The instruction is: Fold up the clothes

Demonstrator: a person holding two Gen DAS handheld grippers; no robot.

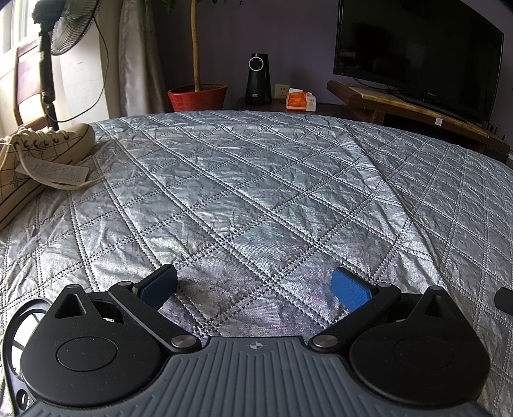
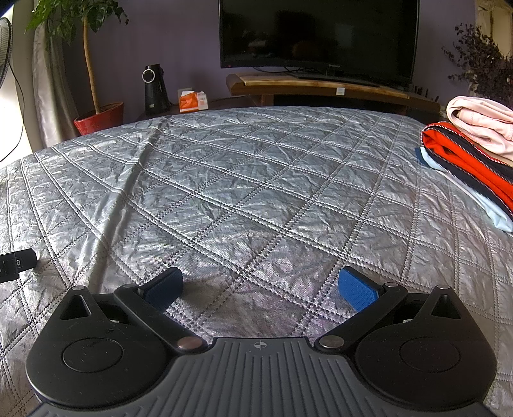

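Two views cover one bed. Left wrist view: the silver quilted bedspread [image 1: 256, 192] with diamond stitching fills the frame; behind it stand a purple wall, a black flat-screen television [image 1: 416, 48] on a brown wooden stand [image 1: 400, 102], a black cone-shaped speaker [image 1: 258, 78], an orange tissue pack [image 1: 299, 101] and a red plant pot [image 1: 197, 96] holding a thin bare trunk. A black pedestal fan [image 1: 61, 29] stands at the window. Cream canvas sneakers [image 1: 41, 154] with a paper tag lie on the bedspread at far left. The left gripper [image 1: 255, 288] is released, its blue pads spread wide above bare quilt, grasping nothing. Right wrist view: the same bedspread, television, speaker and red pot appear. The folded clothes stack [image 2: 471, 154] lies at the right edge of the bed: a pale pink garment [image 2: 481, 122] on top, an orange-and-navy zipped jacket [image 2: 461, 157] beneath it, a light blue piece at the bottom. The right gripper [image 2: 259, 288] is released, pads wide apart, well apart from the stack. A small black device [image 2: 16, 263] shows at the left edge.
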